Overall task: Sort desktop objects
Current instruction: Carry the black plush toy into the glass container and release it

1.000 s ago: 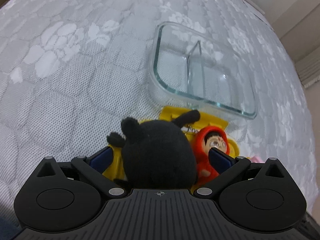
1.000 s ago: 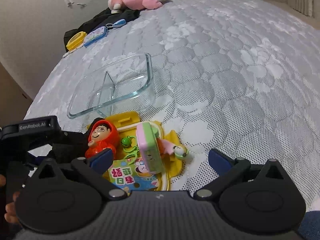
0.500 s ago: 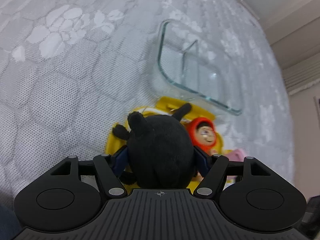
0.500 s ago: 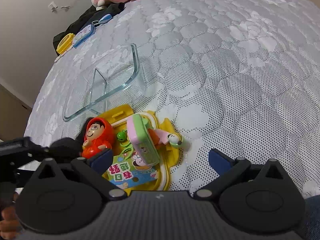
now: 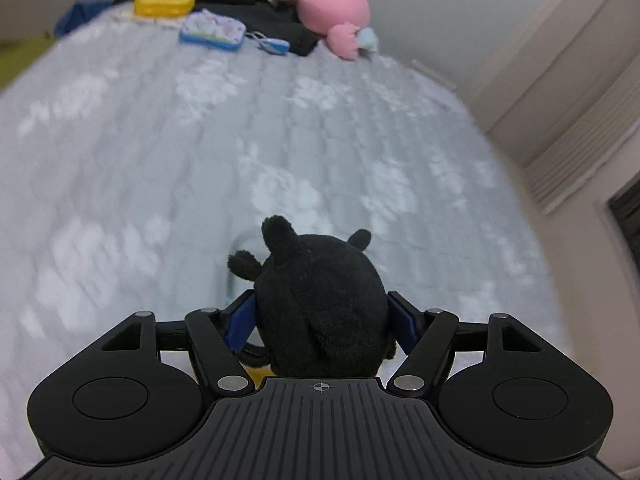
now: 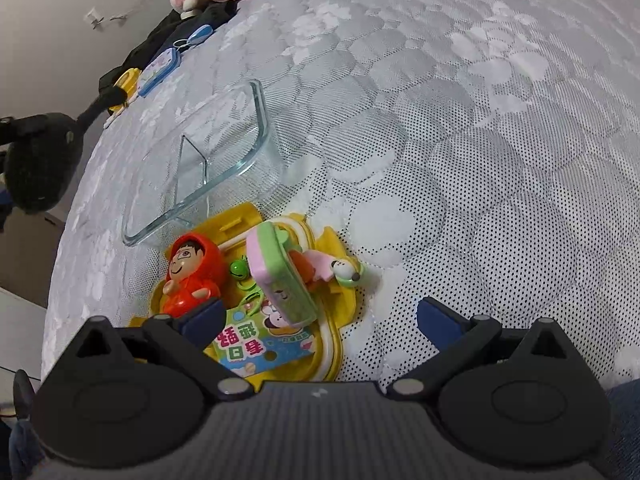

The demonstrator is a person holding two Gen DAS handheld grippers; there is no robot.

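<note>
Change: the left gripper now has its blue fingers clamped on the round black plush toy with small ears; a second ago those fingers stood wide apart around it as it sat on the yellow tray.
Lift: the plush is up off the tray and hangs clear of the bed, seen in the right wrist view off to the left of the right fingers.
Meaning for the task: my reading is that the pick is done and the carry has begun; the clear glass two-compartment dish, empty, looks the likely place for it.
Right gripper: fingers spread apart, holding nothing, poised over the yellow plastic tray.
Left on the tray: a red-hooded figurine beyond the left-hand finger, a pink-and-green case between the fingers.
Surface: a bed with a grey quilted cover bearing white flower patterns.
Room: a pink plush animal and dark clothing at the far end; pale walls.
</note>
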